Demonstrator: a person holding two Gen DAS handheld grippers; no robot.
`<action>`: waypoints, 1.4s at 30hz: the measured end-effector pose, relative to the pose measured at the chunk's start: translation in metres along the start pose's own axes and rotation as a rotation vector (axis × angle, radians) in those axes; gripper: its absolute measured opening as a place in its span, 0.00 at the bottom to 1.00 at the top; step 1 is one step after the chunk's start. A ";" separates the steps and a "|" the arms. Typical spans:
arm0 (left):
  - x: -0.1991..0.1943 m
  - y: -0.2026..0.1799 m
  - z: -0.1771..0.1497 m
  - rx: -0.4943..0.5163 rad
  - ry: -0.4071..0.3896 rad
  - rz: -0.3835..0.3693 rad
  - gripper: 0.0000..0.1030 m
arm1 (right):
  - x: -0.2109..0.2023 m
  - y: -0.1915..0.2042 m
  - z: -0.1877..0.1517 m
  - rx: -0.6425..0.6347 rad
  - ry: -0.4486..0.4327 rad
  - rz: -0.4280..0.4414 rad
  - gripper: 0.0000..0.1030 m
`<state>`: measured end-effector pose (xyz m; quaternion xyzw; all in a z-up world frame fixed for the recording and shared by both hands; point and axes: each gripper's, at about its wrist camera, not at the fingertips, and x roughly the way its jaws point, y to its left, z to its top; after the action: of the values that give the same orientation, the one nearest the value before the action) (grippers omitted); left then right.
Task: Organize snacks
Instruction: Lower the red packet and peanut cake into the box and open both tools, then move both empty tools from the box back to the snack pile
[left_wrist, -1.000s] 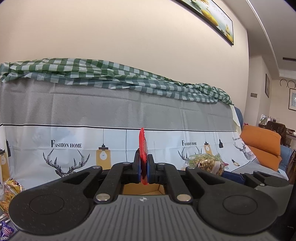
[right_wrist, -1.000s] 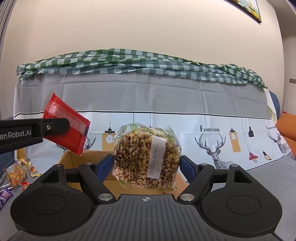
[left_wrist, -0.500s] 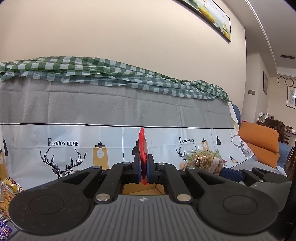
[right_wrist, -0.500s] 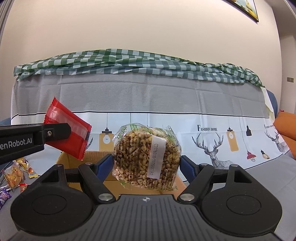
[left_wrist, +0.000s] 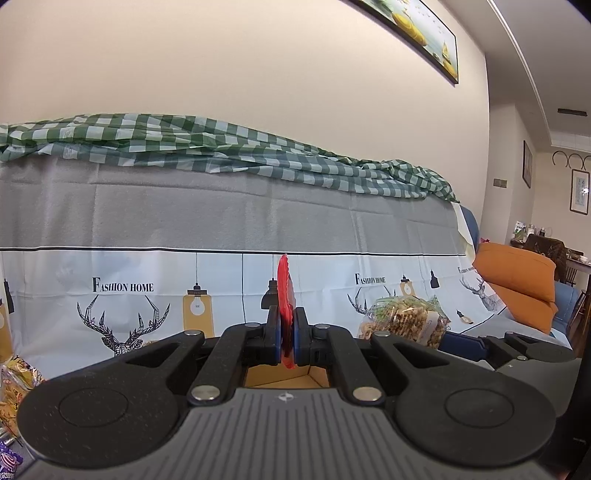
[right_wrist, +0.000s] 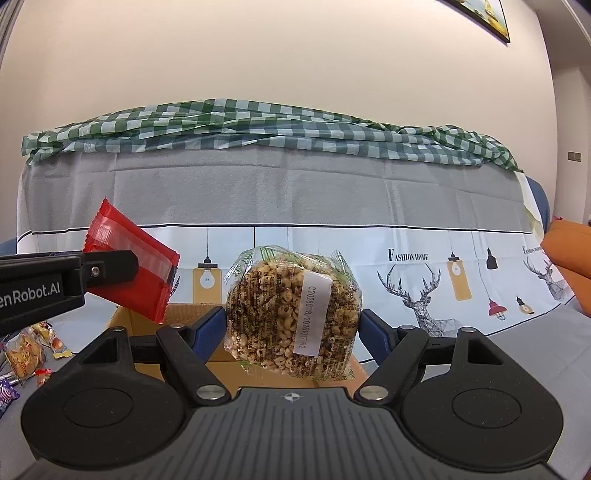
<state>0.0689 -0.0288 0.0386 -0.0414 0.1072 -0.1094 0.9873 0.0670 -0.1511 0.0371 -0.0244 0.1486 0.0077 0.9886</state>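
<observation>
Behind everything a covered sofa (right_wrist: 295, 199) is filling the frame. My left gripper (left_wrist: 285, 334) is pinching a red packet (left_wrist: 285, 295); my right gripper (right_wrist: 293, 328) is squeezing a cereal bag (right_wrist: 293, 314), both hovering over the cardboard box (right_wrist: 184, 314) at lower centre.

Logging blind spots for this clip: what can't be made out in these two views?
- Cardboard box: inside and floor hidden in both views by the right tongs, the cereal bag and the left tongs.
- Red packet: label unreadable; edge-on in left view.
- Loose snacks: cut off by the left edge, too small to identify.
</observation>
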 end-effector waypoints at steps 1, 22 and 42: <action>0.000 0.000 0.000 0.000 0.000 0.001 0.05 | 0.000 0.000 0.000 -0.001 0.001 0.001 0.77; -0.008 0.023 0.004 -0.059 0.018 0.047 0.28 | 0.005 0.007 0.003 0.020 0.036 0.003 0.87; -0.038 0.116 0.002 -0.204 0.130 0.242 0.33 | 0.004 0.080 0.011 0.030 0.040 0.096 0.87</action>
<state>0.0574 0.0922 0.0359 -0.1209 0.1855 0.0195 0.9750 0.0726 -0.0711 0.0428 -0.0023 0.1695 0.0524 0.9841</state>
